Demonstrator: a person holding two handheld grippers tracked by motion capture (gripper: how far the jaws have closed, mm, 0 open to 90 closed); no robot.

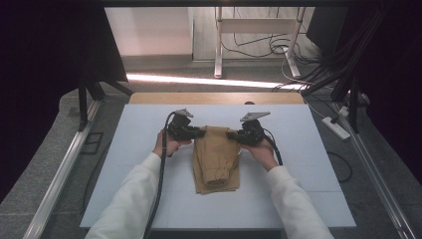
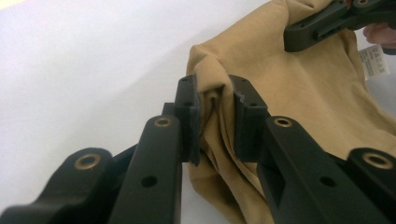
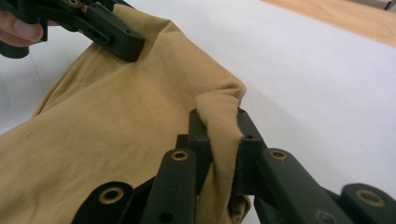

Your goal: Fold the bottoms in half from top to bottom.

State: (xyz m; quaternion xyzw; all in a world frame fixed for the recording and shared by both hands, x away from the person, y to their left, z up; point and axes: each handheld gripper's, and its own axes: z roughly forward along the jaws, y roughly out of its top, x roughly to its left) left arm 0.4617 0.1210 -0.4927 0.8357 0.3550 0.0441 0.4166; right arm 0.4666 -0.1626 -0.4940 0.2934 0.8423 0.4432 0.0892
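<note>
High view: a tan folded garment [image 1: 216,159] lies in the middle of a pale blue table [image 1: 139,149]. The left gripper [image 1: 198,132] pinches its far left corner, and the right gripper [image 1: 233,134] pinches its far right corner.

Left gripper view: black jaws are clenched on a bunched fold of the tan cloth, whose white label [image 2: 374,61] shows near the other gripper.

Right gripper view: jaws clamp a raised fold at the garment's corner.
</note>
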